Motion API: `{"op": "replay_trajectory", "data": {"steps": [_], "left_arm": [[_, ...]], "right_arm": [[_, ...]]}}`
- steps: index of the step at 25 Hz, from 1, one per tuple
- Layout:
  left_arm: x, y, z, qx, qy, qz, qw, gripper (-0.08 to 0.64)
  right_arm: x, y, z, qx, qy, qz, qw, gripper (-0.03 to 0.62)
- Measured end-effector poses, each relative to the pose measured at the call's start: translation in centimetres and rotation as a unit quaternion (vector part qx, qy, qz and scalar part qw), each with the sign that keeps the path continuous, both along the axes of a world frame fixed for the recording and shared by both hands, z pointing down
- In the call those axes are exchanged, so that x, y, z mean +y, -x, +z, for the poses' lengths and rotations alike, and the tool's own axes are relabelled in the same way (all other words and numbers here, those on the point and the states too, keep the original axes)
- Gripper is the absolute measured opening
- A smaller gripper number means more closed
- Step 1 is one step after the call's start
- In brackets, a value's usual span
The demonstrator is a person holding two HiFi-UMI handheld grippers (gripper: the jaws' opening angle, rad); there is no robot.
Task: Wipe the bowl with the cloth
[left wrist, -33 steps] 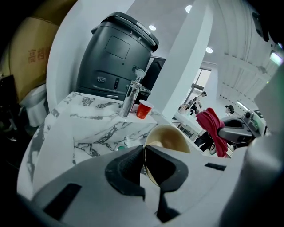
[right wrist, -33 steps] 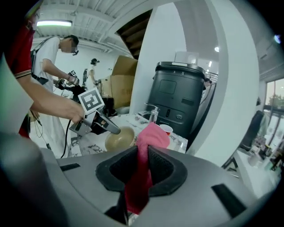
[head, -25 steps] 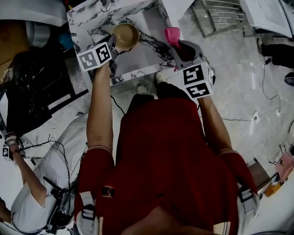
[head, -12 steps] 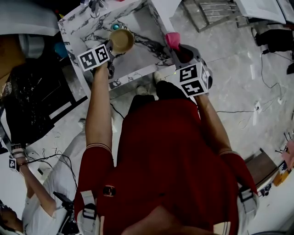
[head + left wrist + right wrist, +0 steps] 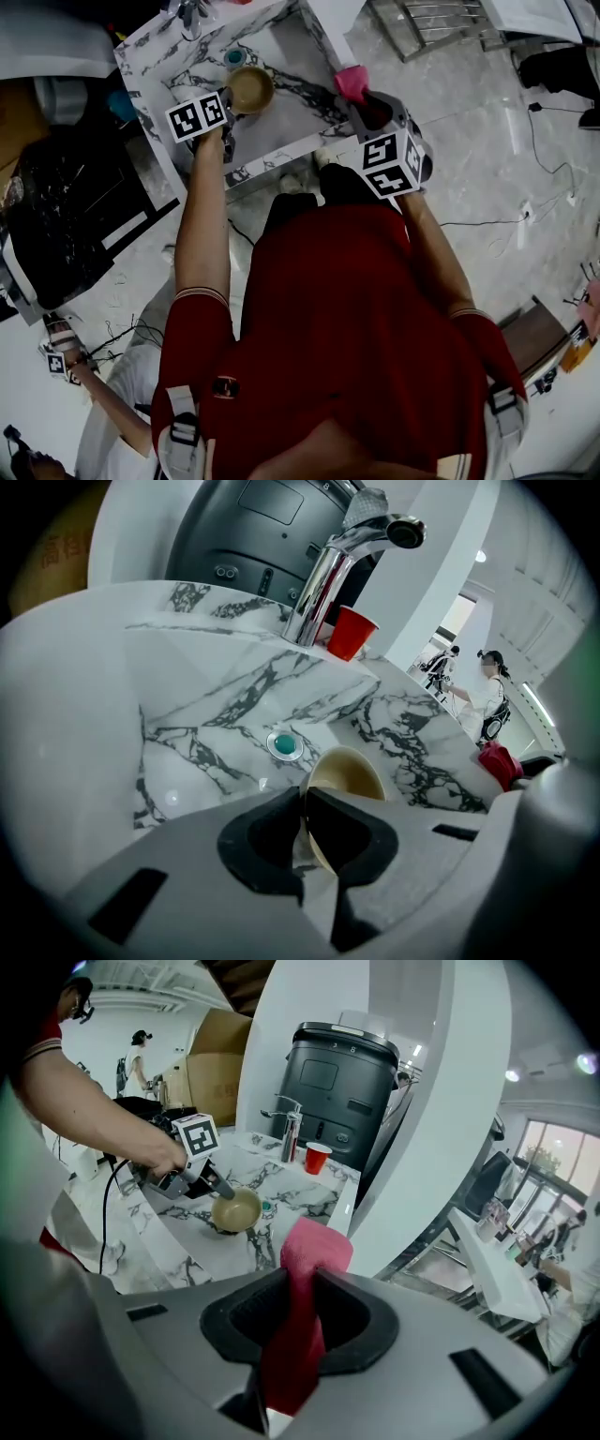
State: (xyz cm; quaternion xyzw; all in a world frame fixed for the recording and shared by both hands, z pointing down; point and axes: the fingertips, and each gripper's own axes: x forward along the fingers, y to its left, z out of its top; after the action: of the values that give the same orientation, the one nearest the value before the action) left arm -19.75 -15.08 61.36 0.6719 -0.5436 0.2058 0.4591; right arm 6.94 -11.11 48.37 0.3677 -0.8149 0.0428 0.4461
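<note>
We judge the step in hand to be bringing the cloth [image 5: 314, 1249] across to the bowl [image 5: 250, 89], so the wipe has not begun. To do it well we hold the bowl firm and tilted, its mouth turned toward the right side, and we lead with the free fold of cloth that stands out past the fingertips, sweeping round the inner wall rather than dabbing. The left gripper [image 5: 303, 803] has its jaws nearly together, pinching the bowl's thin rim between the pads. The bowl hangs low inside the marble sink [image 5: 298, 58], near the teal drain plug [image 5: 284, 745]; whether its base touches the sink floor we cannot quite tell from these views. The right gripper [image 5: 356, 96] has the pink cloth clamped between its pads. Its jaws have just been opening a little, so we would check that grip before pressing, lest the cloth slip out under the rubbing. The cloth sits over the sink's right rim, apart from the bowl with bare marble between them. Our left arm reaches out straight ahead with the gripper pitched down into the sink. Our right arm is bent closer to the body, its gripper likewise angled downward and turned inward toward the bowl.
</note>
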Motion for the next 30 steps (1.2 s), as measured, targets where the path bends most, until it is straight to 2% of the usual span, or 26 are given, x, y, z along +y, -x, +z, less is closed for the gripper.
{"op": "replay_trajectory", "data": {"steps": [8,16,30], "left_arm": [[0.2,-0.2,1.4,0.010,0.015,-0.004,0.9998,0.020],[0.2,-0.1,1.4,0.014,0.009,-0.007,0.9998,0.025],[0.8,0.1,-0.2,-0.009,-0.021,0.003,0.9997,0.127]], "right_arm": [[-0.3,0.3,-0.3,-0.011,-0.002,-0.004,1.000,0.106],[-0.5,0.9,-1.0,-0.051,0.012,-0.004,0.999,0.131],[-0.5,1.4,-3.4,-0.098,0.006,-0.008,0.995,0.169]]}}
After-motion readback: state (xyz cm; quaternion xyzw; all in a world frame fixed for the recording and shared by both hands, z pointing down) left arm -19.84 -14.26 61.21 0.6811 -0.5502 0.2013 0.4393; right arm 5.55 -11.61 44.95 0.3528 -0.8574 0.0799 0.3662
